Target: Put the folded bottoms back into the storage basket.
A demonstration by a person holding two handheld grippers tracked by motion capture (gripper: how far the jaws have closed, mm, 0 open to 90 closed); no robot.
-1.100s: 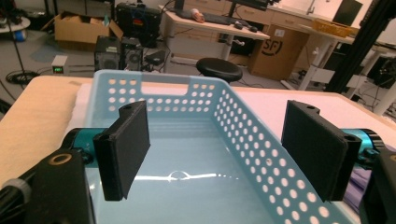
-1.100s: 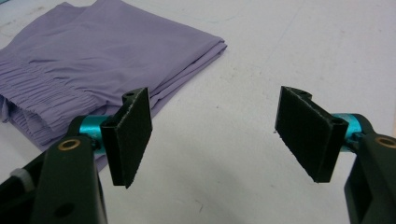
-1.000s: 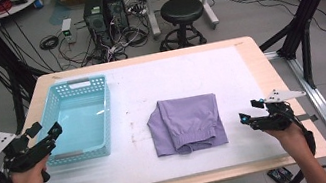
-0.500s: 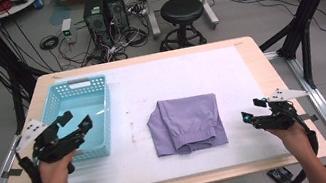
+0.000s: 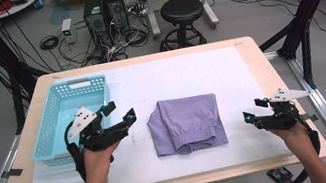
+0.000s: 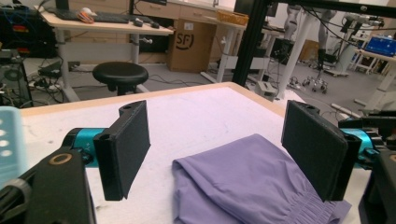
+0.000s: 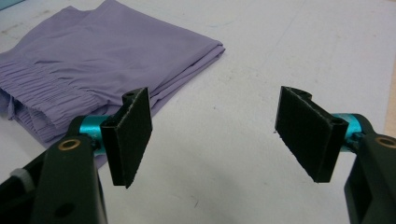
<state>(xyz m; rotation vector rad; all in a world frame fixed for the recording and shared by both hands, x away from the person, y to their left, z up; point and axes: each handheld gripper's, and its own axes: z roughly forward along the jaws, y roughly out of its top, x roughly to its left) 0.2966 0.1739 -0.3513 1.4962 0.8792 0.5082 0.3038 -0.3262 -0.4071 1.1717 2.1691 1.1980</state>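
A folded purple garment (image 5: 187,123) with an elastic waistband lies in the middle of the white mat. My left gripper (image 5: 120,113) hovers open just left of it, jaws pointing toward the cloth, nothing between them. From the left gripper view the garment (image 6: 252,186) lies below and ahead of the wide-apart pads (image 6: 128,144). My right gripper (image 5: 254,109) rests open to the right of the garment, a short gap away. The right gripper view has the garment (image 7: 88,65) at upper left, beyond the empty pads (image 7: 133,133).
A light blue plastic basket (image 5: 57,135), with nothing seen inside, stands at the left of the table, right beside my left hand. The white mat (image 5: 168,78) covers most of the wooden tabletop. A black stool (image 5: 182,11) and computer towers (image 5: 103,10) stand on the floor beyond.
My left gripper has swept rightward from the table's left edge, across the front of the basket, to just beside the garment. The right gripper has stayed where it was.
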